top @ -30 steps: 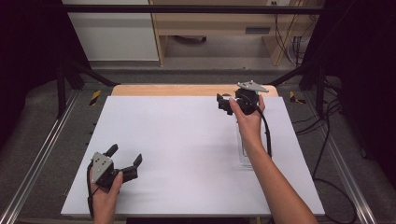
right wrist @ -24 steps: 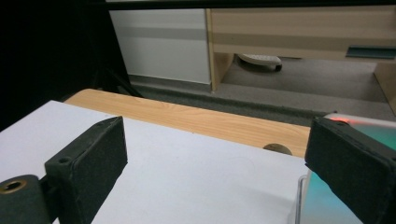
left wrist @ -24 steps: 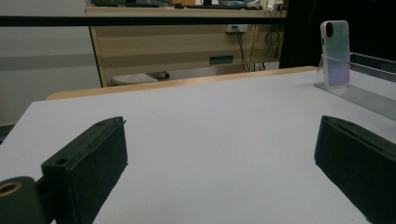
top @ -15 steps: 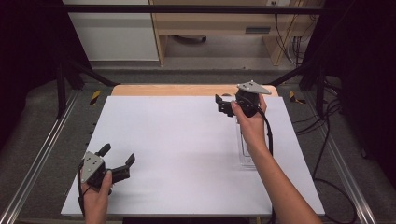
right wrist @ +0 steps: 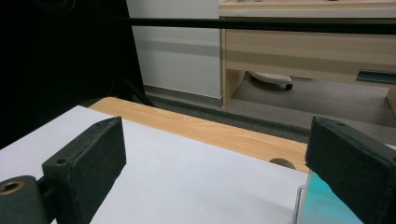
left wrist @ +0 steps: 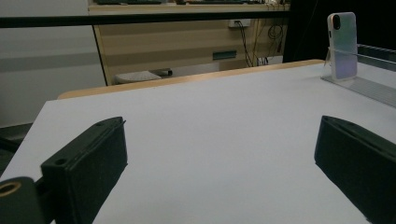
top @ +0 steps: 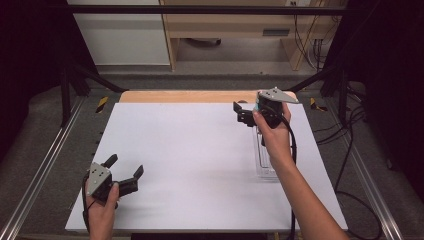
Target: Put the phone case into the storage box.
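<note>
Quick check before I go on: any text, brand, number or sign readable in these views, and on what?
None can be read.
Phone standing in the clear stand: its back shows a camera but no legible logo or lettering.
Yellow-and-black striped markers by the table's far corners: stripes only, no words.
Left gripper and right gripper: no labels visible.

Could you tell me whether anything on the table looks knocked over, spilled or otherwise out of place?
Nothing stands out. The phone stands upright in the clear stand at the right of the white table. No spill or damage shows. The left claw and right claw are both open and empty.
</note>
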`<state>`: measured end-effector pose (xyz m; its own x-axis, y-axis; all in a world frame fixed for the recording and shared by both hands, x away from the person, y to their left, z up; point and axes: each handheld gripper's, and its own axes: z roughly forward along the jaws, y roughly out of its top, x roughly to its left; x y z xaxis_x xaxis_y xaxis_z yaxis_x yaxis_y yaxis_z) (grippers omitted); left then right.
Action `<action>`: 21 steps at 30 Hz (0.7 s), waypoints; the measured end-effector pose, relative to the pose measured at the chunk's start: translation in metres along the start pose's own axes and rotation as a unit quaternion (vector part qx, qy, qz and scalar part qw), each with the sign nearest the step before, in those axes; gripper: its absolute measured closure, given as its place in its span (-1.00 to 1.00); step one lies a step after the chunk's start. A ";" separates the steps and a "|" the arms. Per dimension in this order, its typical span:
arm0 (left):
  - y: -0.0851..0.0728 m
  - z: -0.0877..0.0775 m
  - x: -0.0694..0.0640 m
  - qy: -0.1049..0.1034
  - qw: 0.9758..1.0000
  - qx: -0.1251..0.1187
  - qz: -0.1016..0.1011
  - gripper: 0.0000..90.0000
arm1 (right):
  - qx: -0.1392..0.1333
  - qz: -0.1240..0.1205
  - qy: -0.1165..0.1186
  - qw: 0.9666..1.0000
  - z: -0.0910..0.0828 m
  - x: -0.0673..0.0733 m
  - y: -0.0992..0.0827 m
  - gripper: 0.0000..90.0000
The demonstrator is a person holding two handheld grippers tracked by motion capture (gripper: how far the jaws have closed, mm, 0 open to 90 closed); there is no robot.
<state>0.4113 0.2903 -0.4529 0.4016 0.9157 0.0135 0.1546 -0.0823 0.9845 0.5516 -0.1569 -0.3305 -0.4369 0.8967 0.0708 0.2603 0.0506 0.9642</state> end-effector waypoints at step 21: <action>-0.001 0.001 0.000 -0.002 1.000 0.003 0.005 -0.95 | -0.014 0.004 -0.001 1.000 -0.029 -0.009 -0.002 -0.89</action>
<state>0.4115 0.2898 -0.4543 0.4062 0.9135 0.0228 0.1565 -0.0942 0.9832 0.5301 -0.1775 -0.3255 -0.4339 0.8976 0.0785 0.2404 0.0314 0.9702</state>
